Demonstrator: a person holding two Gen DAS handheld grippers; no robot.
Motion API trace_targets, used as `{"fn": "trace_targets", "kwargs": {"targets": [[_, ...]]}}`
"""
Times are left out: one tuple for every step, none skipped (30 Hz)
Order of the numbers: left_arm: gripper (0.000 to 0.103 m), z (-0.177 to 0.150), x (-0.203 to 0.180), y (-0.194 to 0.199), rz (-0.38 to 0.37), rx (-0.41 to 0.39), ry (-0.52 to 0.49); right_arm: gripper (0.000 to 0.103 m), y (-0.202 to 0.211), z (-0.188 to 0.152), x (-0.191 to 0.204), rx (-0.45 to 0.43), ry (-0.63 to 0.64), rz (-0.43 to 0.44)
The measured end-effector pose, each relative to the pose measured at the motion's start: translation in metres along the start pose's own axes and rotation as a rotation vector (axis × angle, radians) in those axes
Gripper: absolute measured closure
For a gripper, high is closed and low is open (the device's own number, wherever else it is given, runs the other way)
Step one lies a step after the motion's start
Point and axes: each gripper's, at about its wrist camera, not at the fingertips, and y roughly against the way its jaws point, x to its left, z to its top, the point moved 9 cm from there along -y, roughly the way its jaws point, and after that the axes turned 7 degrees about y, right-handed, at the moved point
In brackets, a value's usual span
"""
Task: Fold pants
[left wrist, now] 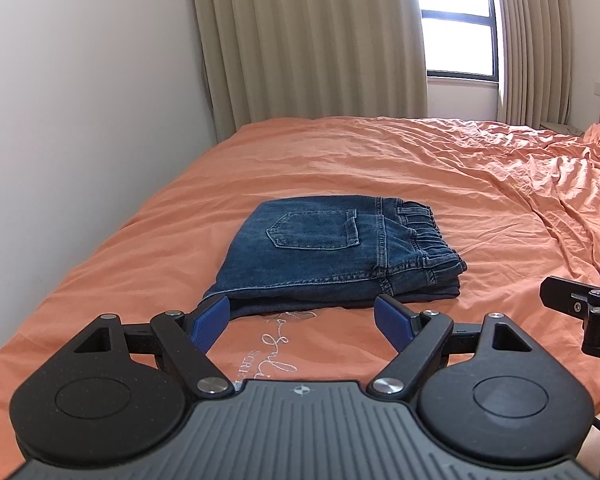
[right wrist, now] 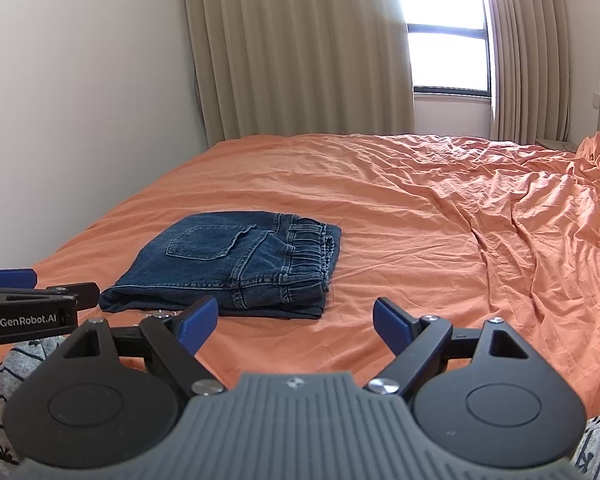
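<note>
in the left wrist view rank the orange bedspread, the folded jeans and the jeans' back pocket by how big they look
1. orange bedspread
2. folded jeans
3. back pocket, a small patch on the jeans' top face

Dark blue denim pants [left wrist: 332, 256] with paler stitching lie on an orange bedsheet [left wrist: 440, 184], which carries white embroidered lettering [left wrist: 284, 344] just beside the pants. Both black tongs [left wrist: 302, 320] [right wrist: 296, 320] have blue pads. The curtains [left wrist: 300, 40] beyond the pants are beige.
</note>
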Motion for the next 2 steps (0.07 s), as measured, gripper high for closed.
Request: {"fn": "trace_targets", "kwargs": {"targets": [[0.007,0.0003,-0.0006,0.0001,-0.006,-0.001,0.001,0.022,-0.0002,0.0,0.0,0.0,0.0,0.001],[0.007,0.0005,-0.0008,0.0004,-0.008,-0.001,0.002,0.022,0.0001,0.0001,0.0,0.0,0.001,0.001]]}}
